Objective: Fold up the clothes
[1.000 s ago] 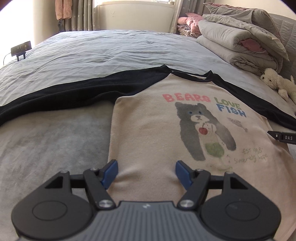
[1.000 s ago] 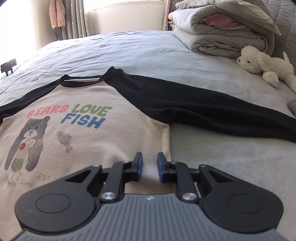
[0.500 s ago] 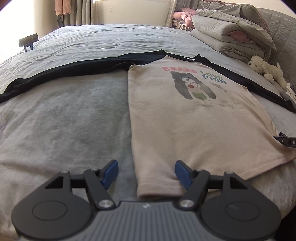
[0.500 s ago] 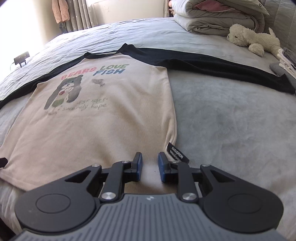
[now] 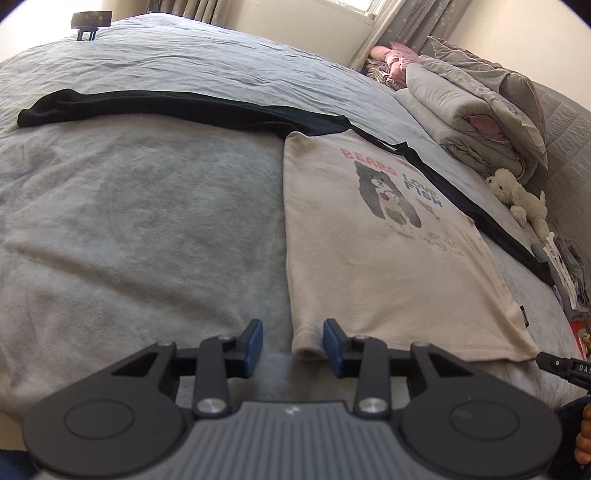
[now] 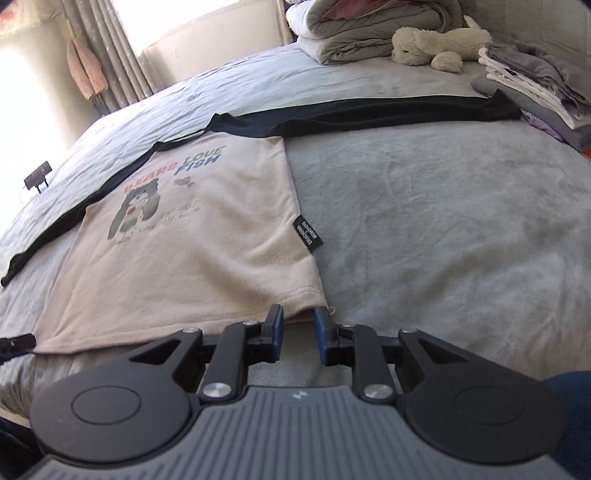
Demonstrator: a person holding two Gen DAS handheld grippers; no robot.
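A beige shirt (image 5: pixel 369 258) (image 6: pixel 184 258) with a bear print and black sleeves lies face up on the grey bed (image 5: pixel 129 221), both sleeves spread out sideways. My left gripper (image 5: pixel 293 343) is at the shirt's bottom left hem corner. Its jaws are closing, with the corner lying between the blue pads but not pinched. My right gripper (image 6: pixel 298 325) is at the bottom right hem corner, just below the black side label (image 6: pixel 307 233). Its pads stand a narrow gap apart, with the hem corner at their tips and not pressed.
Folded quilts (image 5: pixel 472 122) and a white plush toy (image 6: pixel 436 44) lie at the head of the bed. A stack of folded clothes (image 6: pixel 535 81) sits beyond the right sleeve end. A small black device (image 5: pixel 90 20) stands at the far left. The bed's near edge is under both grippers.
Both grippers have drawn back from the middle of the shirt to its bottom hem corners. The left jaws have narrowed. The right jaws keep the same small gap.
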